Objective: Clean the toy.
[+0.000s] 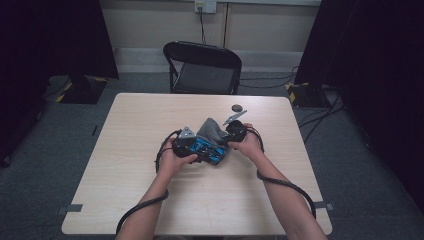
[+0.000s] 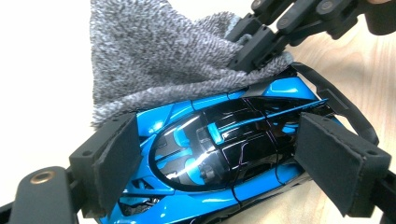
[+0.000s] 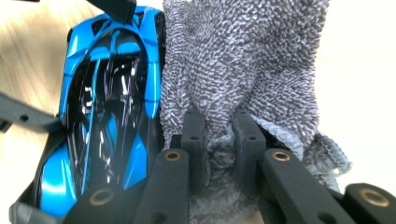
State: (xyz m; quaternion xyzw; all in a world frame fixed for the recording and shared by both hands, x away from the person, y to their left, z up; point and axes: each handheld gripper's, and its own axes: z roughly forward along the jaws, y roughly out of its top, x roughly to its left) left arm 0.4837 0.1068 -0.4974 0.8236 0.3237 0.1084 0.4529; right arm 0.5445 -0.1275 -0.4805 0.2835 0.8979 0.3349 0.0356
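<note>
Wiping car [image 2: 224, 154]: left gripper [image 2: 219, 163] clamps car, right gripper [image 3: 219, 135] pinches cloth [image 3: 243, 60] at car's 3 o'clock. Risk: cloth snags wing, car twists free.

The fuzzy grey cloth [image 2: 154, 56] covers one end of the shiny blue and black toy car [image 2: 219, 149]. The car's other end is cut off at the bottom edge in the left gripper view. The small dark round thing [image 1: 237, 107] on the table is too tiny to tell.

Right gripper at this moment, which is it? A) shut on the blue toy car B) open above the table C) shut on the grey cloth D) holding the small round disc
C: in the right gripper view the right gripper has its jaws pinched on the grey cloth, beside the blue toy car.
</note>
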